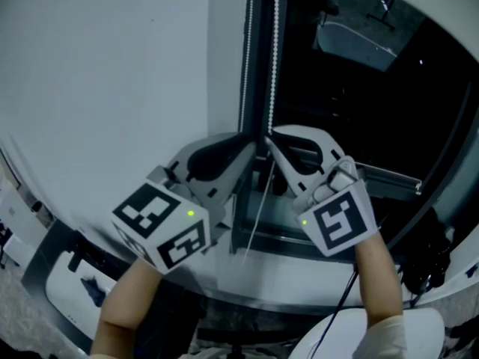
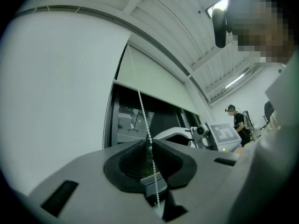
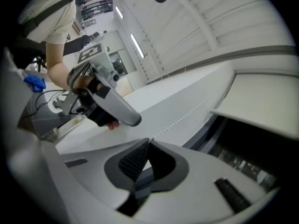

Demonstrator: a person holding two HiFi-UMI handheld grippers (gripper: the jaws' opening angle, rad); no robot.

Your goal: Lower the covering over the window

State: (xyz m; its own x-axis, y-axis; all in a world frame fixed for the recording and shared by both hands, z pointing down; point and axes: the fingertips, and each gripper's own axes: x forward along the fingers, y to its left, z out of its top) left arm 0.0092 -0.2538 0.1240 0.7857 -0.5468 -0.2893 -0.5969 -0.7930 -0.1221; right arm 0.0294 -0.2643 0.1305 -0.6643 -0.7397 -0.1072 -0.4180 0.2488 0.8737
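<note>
A pale ledge [image 1: 269, 271] curves across the lower middle of the frame, under the window [image 1: 359, 88]. At lower left, speckled grey floor [image 1: 15, 335] carries a white flat piece [image 1: 63, 301] with a small blue object [image 1: 93, 290] on it.

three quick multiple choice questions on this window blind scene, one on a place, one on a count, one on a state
1. Where does the white bead chain hang?
A) beside the dark window frame
B) across the middle of the glass
C) coiled on the floor

2. How many grippers are shut on it?
A) none
B) one
C) two

3. How far down is the white roller blind?
A) fully down
B) partly, with dark glass bare below
C) lying off its window

Key: 1 A, the chain runs down along the frame. 2 C, the left gripper and right gripper each have their jaws closed on the chain. 3 B, its lower edge stops high on the window.
</note>
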